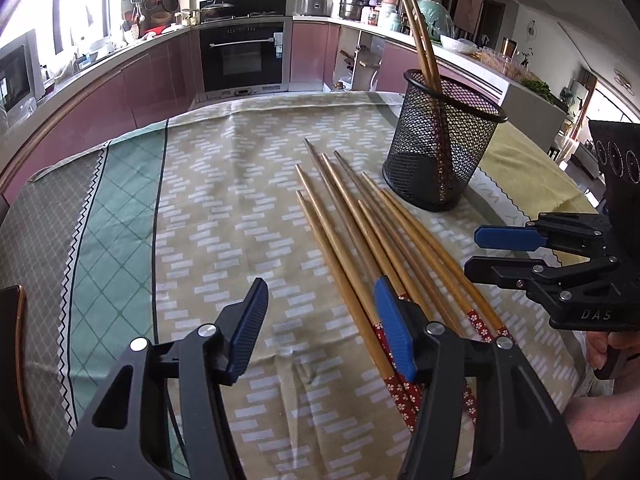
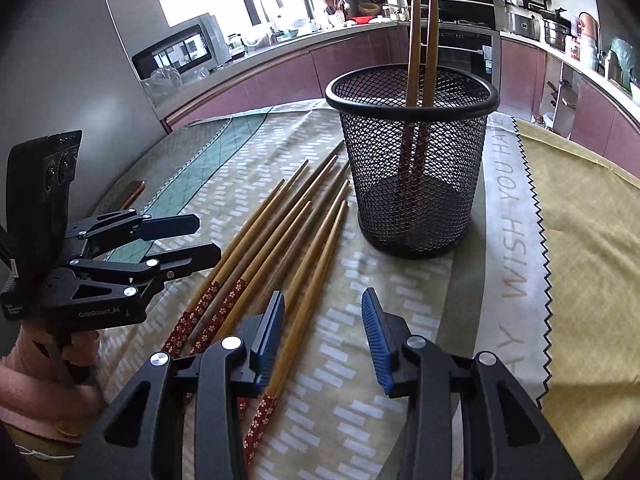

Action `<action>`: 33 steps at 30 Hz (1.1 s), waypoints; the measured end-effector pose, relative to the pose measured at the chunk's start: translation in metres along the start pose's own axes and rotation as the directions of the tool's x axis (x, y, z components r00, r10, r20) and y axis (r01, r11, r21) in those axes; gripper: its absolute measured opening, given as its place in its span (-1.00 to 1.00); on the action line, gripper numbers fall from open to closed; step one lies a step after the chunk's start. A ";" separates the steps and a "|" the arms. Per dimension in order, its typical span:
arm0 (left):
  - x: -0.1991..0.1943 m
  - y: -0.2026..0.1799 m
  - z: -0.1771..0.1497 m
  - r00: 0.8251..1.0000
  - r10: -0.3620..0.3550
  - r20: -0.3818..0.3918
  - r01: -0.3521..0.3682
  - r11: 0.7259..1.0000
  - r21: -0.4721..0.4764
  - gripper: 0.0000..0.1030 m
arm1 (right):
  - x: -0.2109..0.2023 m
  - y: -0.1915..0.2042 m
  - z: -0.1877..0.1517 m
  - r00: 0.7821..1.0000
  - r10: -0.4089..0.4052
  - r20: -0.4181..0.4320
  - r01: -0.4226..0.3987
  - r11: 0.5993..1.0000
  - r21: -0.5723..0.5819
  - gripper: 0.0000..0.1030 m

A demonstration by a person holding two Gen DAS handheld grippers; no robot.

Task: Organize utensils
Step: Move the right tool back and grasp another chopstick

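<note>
The left gripper (image 1: 322,320) is seen with its blue-padded fingers (image 1: 250,328) spread fairly wide, and nothing is clasped between them; only patterned tablecloth (image 1: 224,184) is framed in the gap. Its right-hand finger is held over the red flowered handles of the loose chopsticks (image 1: 360,232), though whether they are touched cannot be told from this view.

The right gripper (image 2: 324,344) is kept at a narrower gap, also empty-handed. One chopstick (image 2: 304,300) is seen running just beside the inner face of its left finger (image 2: 270,344) (contact cannot be confirmed), while the other pad (image 2: 376,344) stands clear above bare cloth.

The loose chopsticks, seven or eight by a rough count, are laid side by side on the cloth, fanned slightly, with bare wooden tips pointed away toward the kitchen counter (image 1: 120,52) and patterned ends pointed at the two grippers. Just beyond them, on the right as seen from the left wrist, a black mesh cup (image 2: 412,168) is stood upright on the table. Two chopsticks (image 2: 422,32) are already held in it, handles down, leaning against its rim.

Each tool is gripped from below by a hand (image 2: 76,348) in a pink sleeve (image 2: 24,392). An oven (image 1: 244,56) is set into the purple cabinets behind.
</note>
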State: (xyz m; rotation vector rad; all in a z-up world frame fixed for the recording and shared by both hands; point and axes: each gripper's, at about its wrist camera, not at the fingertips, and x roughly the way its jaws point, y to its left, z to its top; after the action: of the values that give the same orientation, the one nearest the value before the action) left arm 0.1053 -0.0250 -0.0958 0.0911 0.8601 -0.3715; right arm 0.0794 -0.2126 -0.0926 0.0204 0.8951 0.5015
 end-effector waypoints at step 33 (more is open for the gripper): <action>0.024 0.007 0.010 0.997 0.061 -0.045 -0.061 0.998 0.009 -0.48 | 0.020 0.012 0.005 0.994 -0.107 -0.034 0.105 0.993 -0.056 -0.54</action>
State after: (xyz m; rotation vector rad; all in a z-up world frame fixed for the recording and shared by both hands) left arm 0.1290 -0.0273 -0.1081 0.1326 0.8985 -0.3164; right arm 0.0882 -0.1924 -0.1016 -0.0854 0.9131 0.4276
